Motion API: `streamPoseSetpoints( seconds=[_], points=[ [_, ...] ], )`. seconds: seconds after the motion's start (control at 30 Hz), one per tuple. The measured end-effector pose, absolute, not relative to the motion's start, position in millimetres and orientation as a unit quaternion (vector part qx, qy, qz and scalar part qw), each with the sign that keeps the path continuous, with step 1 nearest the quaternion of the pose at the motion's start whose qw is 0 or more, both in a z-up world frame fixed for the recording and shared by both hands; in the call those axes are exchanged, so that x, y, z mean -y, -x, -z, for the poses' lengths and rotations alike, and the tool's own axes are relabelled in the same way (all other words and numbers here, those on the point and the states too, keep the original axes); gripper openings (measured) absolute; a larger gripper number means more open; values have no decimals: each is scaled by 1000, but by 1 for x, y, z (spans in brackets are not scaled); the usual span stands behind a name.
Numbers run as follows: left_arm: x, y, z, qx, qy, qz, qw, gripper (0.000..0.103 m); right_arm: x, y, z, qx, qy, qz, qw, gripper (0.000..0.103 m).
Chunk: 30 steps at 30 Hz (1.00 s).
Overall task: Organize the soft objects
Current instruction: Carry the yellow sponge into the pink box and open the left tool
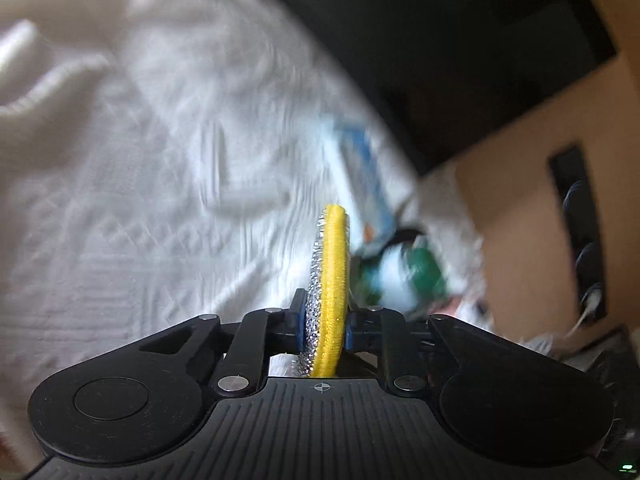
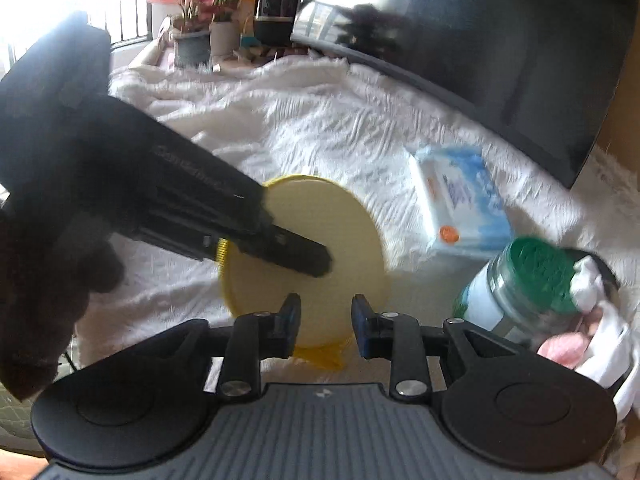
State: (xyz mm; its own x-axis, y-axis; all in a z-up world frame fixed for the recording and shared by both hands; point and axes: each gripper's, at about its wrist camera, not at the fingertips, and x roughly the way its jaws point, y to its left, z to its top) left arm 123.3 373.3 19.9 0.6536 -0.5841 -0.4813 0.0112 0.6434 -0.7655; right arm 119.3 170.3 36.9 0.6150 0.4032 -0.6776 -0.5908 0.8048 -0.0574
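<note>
My left gripper (image 1: 325, 320) is shut on a round yellow pad (image 1: 334, 280) with a silver glittery face, seen edge-on. In the right wrist view the same yellow pad (image 2: 320, 216) shows as a flat pale-yellow disc held above the white blanket (image 2: 320, 120), with the left gripper (image 2: 316, 262) clamped across it from the left. My right gripper (image 2: 326, 320) is open and empty, just in front of the disc's lower edge.
A blue and white wipes pack (image 2: 460, 204) lies on the blanket to the right. A green-lidded jar (image 2: 516, 288) sits beside white and pink cloth (image 2: 592, 320). A dark TV screen (image 2: 480, 40) and potted plants (image 2: 200, 12) stand behind. A cardboard box (image 1: 540, 200) is at the right.
</note>
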Motion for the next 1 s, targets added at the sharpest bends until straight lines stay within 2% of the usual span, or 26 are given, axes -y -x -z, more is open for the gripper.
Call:
streamPoseSetpoints(
  seconds=[0.03,0.07,0.13,0.17,0.27,0.5,0.67,0.83,1.0],
  points=[
    [-383,-117,-29,-355,385,170,835,18,-170,-119,-43,-328,132,-282,892,35],
    [-395,-110,-41,-335,374,151,851,18,-170,-120,-48,-317,126,-282,897,46],
    [-414,-99,-64,-307,332,95,887,18,-177,-124,-54,-290,125,-267,910,60],
    [-422,-94,-78,-296,287,45,910,18,-184,-129,-54,-272,131,-252,919,62],
    [-434,-86,-99,-277,195,-57,939,18,-213,-150,-43,-257,143,-232,927,63],
    [-456,-73,-89,-289,202,-74,933,18,-268,-187,1,-297,154,-192,923,63],
    [-455,-79,-80,-300,218,-69,926,18,-286,-171,14,-264,232,-190,917,62],
    [-448,-87,-80,-302,219,-54,926,18,-277,-164,-1,-241,231,-197,922,61],
    [-428,-103,-93,-296,218,-28,930,18,-251,-147,-40,-214,217,-194,933,61]
  ],
)
